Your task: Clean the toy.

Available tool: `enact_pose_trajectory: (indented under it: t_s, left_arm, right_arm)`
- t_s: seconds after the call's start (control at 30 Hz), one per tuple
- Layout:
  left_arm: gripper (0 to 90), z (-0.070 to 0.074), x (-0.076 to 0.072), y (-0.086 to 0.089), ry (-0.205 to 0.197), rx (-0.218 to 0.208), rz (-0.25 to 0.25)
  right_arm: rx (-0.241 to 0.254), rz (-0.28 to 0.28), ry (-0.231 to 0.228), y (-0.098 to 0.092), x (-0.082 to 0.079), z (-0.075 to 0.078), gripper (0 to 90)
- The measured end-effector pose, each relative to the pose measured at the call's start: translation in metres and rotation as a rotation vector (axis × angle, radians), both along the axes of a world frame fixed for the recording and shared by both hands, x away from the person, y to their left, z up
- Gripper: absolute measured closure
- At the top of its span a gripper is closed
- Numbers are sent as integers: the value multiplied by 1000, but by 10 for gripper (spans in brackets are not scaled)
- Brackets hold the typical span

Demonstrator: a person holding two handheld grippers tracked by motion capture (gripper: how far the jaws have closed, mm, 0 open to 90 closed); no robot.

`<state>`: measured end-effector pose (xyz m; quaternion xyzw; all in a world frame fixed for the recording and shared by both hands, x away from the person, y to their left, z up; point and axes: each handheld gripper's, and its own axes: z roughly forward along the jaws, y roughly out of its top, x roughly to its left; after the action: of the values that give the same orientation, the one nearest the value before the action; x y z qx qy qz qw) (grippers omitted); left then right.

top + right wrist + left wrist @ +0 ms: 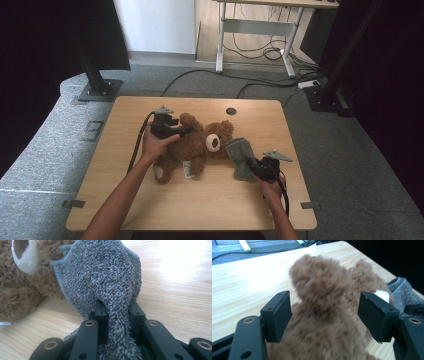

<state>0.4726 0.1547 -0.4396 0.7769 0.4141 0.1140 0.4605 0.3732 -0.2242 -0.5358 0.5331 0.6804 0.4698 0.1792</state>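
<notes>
A brown teddy bear (192,145) is lying on its back near the middle of the wooden counter (150,200), its head (216,140) pointing toward the right edge and its legs toward the near-left corner; a white tag (188,170) is sticking out at its near side; a grey terry cloth (240,157) is lying bunched just beside the head, touching it, toward the right edge; the right tool (260,167) is gripping a fold of that cloth, its jaws pressing close on it from both sides; the left tool (172,131) is sitting over the bear's upper limb on the far side, its jaws standing wide apart with brown plush between them and the pads not pressing on it.
</notes>
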Motion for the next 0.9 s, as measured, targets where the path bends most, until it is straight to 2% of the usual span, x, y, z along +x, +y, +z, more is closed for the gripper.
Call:
enact_pose_trajectory:
  t_s: [0.13, 0.2, 0.37, 0.57, 0.77, 0.9]
  left_arm:
    - [270, 1, 8, -11, 4, 24, 8]
    - [308, 0, 11, -13, 2, 30, 26]
    - [547, -3, 14, -10, 12, 32, 50]
    - [696, -4, 12, -5, 24, 10, 21]
    - [721, -1, 1, -1, 16, -18, -21]
    - [728, 2, -9, -2, -7, -17, -41]
  right_arm:
    - [3, 0, -1, -1, 0, 0, 744]
    - [3, -1, -2, -1, -1, 0, 743]
    - [-3, 0, -6, -1, -2, 0, 743]
    - [1, -7, -11, -2, -3, 0, 743]
    - [9, -17, -16, -4, -4, 1, 743]
    - [27, -15, -30, -7, -6, 4, 743]
